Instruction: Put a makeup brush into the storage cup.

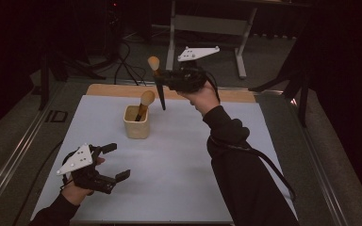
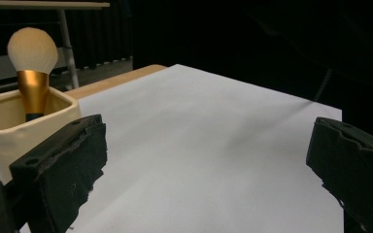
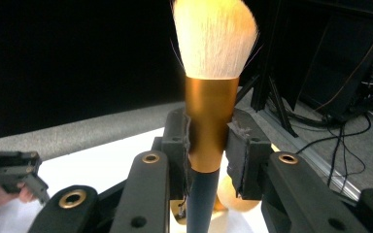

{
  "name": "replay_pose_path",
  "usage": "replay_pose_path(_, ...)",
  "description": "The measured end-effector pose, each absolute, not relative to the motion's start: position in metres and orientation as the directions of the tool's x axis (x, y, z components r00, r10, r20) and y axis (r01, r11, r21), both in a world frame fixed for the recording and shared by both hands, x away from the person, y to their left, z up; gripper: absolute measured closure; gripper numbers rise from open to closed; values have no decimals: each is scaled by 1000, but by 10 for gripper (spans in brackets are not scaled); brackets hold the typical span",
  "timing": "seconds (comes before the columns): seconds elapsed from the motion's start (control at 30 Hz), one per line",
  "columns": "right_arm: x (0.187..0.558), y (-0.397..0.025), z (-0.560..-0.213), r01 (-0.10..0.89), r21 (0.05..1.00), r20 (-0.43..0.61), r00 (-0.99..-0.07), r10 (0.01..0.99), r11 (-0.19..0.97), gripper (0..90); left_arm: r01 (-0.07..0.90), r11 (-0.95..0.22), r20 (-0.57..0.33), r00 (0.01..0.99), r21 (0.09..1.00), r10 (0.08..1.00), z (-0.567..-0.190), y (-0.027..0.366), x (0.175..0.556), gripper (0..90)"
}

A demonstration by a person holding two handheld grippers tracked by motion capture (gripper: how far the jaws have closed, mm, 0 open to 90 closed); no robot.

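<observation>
My right gripper (image 1: 162,77) is raised above the back of the white mat, shut on a makeup brush (image 1: 157,80) held upright, bristles up. In the right gripper view its jaws pinch the brush's gold ferrule (image 3: 210,121), with the cream bristles (image 3: 214,36) above. A cream square cup (image 1: 136,122) stands on the mat just below and left, holding a second brush (image 1: 144,103). My left gripper (image 1: 115,162) rests near the mat's front left corner, open with nothing between its jaws. In the left gripper view, cup (image 2: 9,131) and second brush (image 2: 32,73) appear at the far left.
The white mat (image 1: 169,165) covers a wooden tabletop (image 1: 108,89). A metal table frame (image 1: 207,28) and cables (image 1: 127,66) stand on the floor behind. Dark surroundings close in at left and right.
</observation>
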State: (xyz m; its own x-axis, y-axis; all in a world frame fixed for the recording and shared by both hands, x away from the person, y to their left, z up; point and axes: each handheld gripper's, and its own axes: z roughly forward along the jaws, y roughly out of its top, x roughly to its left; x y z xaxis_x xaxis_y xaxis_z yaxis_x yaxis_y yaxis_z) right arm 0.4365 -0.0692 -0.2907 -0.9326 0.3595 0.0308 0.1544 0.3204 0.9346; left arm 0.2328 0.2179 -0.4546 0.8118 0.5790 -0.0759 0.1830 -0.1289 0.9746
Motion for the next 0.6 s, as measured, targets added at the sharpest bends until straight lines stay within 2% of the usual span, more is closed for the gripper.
replay_pose_path(0.6,445,-45,-308,159,957,65,-933,354,244,714,186,-132,-77,814,974,576,-455,219,232,15)
